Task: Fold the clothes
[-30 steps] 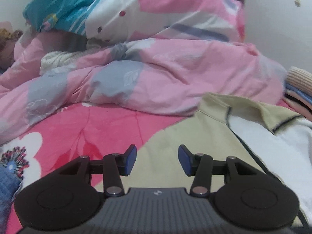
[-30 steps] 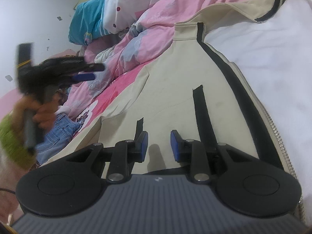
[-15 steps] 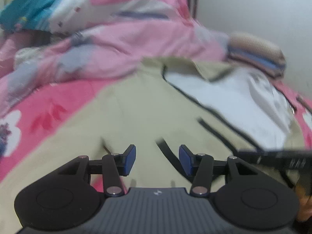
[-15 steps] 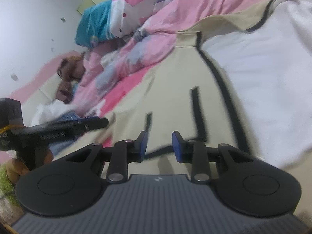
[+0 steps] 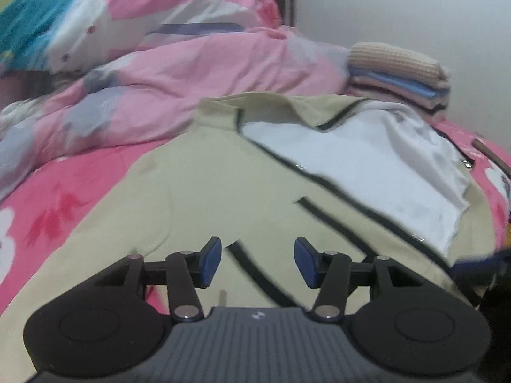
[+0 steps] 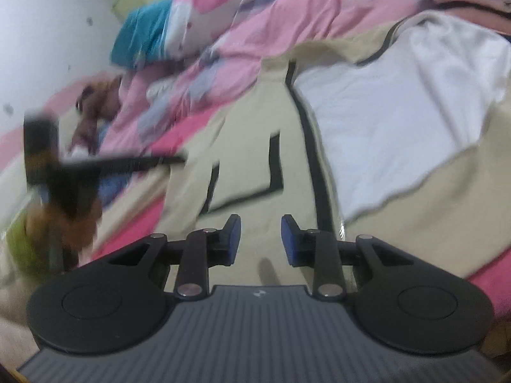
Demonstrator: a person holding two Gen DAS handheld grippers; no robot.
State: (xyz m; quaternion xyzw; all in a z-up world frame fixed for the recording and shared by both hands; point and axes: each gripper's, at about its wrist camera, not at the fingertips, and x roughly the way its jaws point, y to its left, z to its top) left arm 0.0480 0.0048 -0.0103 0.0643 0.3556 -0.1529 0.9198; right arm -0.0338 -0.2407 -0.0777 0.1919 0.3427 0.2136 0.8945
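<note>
1. the left hand-held gripper [image 5: 257, 262] had swung right within a second, off the pink sheet [image 5: 64, 198] and over the beige jacket [image 5: 204, 191], likely lining up for a fold.
2. its jaws stood apart, holding nothing.
3. the jacket lay open on the bed, white lining [image 6: 383, 121] showing.
4. the right hand-held gripper [image 6: 260, 239] hovered over the jacket's front, jaws apart, empty.

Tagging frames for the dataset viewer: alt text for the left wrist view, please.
The open left tool hovers over a beige zip-up jacket with black stripes and white lining, spread open on a pink floral bedsheet. A rumpled pink duvet and a stack of folded clothes lie behind.
</note>
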